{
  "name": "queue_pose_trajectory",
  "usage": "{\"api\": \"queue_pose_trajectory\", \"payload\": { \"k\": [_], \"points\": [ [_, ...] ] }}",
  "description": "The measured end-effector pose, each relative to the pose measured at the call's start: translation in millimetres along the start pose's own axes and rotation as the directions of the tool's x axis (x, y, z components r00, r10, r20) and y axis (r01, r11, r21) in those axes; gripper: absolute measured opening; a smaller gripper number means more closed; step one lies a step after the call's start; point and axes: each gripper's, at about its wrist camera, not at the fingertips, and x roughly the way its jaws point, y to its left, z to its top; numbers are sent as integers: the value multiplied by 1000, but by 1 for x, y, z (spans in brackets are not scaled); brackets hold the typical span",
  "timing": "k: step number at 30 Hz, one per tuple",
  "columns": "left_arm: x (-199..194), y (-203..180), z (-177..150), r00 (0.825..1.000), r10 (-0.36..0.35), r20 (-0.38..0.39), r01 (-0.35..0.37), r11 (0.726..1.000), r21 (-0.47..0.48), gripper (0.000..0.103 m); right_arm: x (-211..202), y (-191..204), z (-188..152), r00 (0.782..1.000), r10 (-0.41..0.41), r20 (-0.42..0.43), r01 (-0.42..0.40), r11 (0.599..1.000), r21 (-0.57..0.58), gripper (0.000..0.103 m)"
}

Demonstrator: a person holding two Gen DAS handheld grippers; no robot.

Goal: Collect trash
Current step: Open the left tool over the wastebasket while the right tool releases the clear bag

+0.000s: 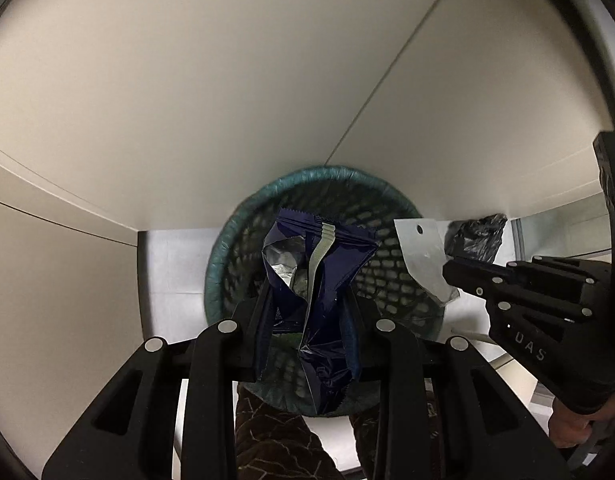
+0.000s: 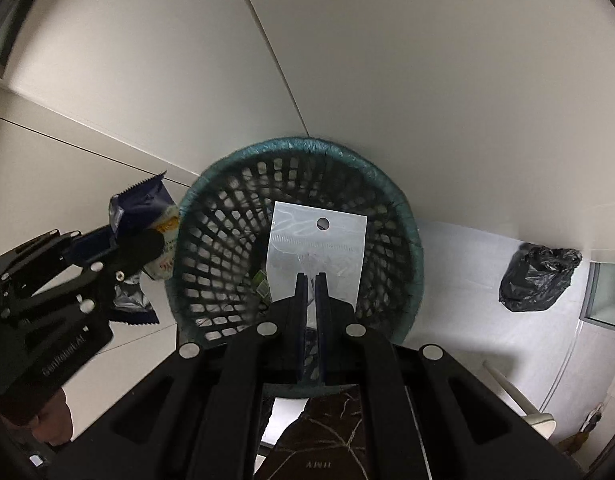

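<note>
matte black claw (image 1: 309, 316) frames, silver screw heads.

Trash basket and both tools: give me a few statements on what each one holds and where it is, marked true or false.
1. The left tool grips a dark blue snack wrapper. True.
2. The right tool is empty. False: it is shut on a clear plastic pouch.
3. Both pieces of trash are above the open basket. True.
4. The basket is a solid white bucket. False: it is dark mesh with a teal rim.
5. A black bag lies on the floor beside the basket. True.
</note>
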Motion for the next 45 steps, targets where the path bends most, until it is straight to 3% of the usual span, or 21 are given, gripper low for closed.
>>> {"api": "queue_pose_trajectory", "payload": {
  "k": [8, 15, 20, 23, 28, 36, 39, 45],
  "points": [
    [40, 4, -9, 999, 10, -42, -11, 1000, -7, 28, 32, -7, -1, 1000, 6, -26, -5, 1000, 15, 3],
    [44, 1, -11, 999, 22, -49, -23, 1000, -5, 31, 38, -15, -3, 999, 18, -28, -17, 1000, 27, 6],
    [44, -2, -14, 999, 26, -48, -26, 1000, -3, 38, 39, -12, -5, 999, 24, -21, -23, 999, 21, 8],
    [45, -2, -15, 998, 32, -45, -33, 999, -9, 45, 37, -13, -5, 1000, 15, -11, -14, 1000, 22, 21],
    [42, -1, -17, 999, 37, -34, -37, 999, -21, 55, 35, -13, -6, 1000, 9, 5, -9, 1000, 22, 30],
    [35, 1, -17, 998, 55, -19, -56, 998, -19, 72, 28, -16, -6, 999, 10, 37, -11, 999, 32, 53],
    [29, 5, -16, 998, 65, -7, -66, 997, -29, 78, 22, -20, -6, 998, 3, 65, -6, 999, 44, 66],
    [0, 11, -10, 996, 77, 37, -75, 996, -51, 92, -9, -27, -4, 990, -22, 138, 15, 998, 57, 81]
  ]
}}
